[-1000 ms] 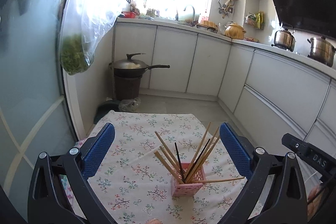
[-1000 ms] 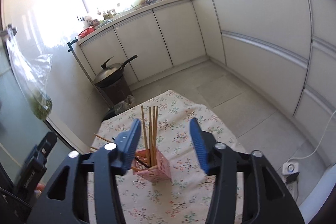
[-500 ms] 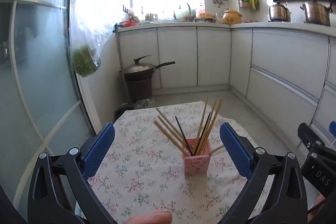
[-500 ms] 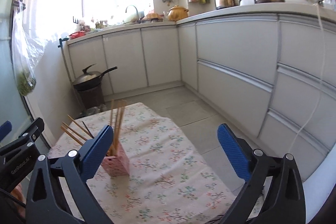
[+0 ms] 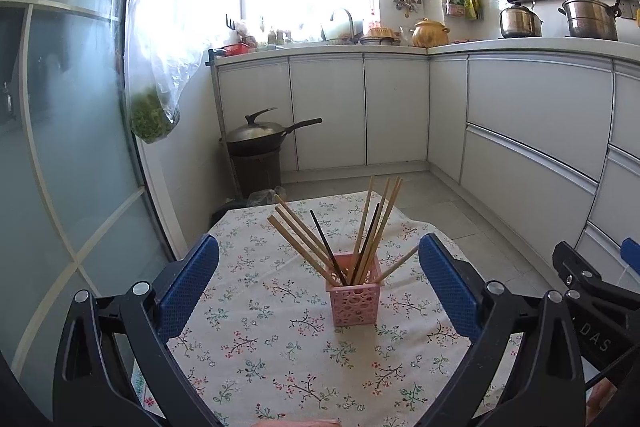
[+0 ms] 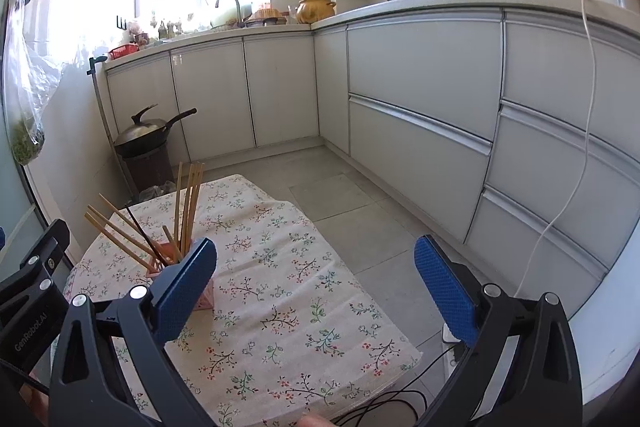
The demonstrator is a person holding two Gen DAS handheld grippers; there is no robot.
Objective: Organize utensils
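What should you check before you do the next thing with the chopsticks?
1. Left gripper open and holding nothing: ok.
2. Right gripper open and holding nothing: ok.
3. Pink holder standing upright on the tablecloth: ok.
4. Chopsticks all in the holder: ok, none lies on the cloth in view.
5. Chopsticks neat: not ok, they fan out to both sides.
6. Part of the table nearest the person free of stray utensils: cannot tell, it is out of view.
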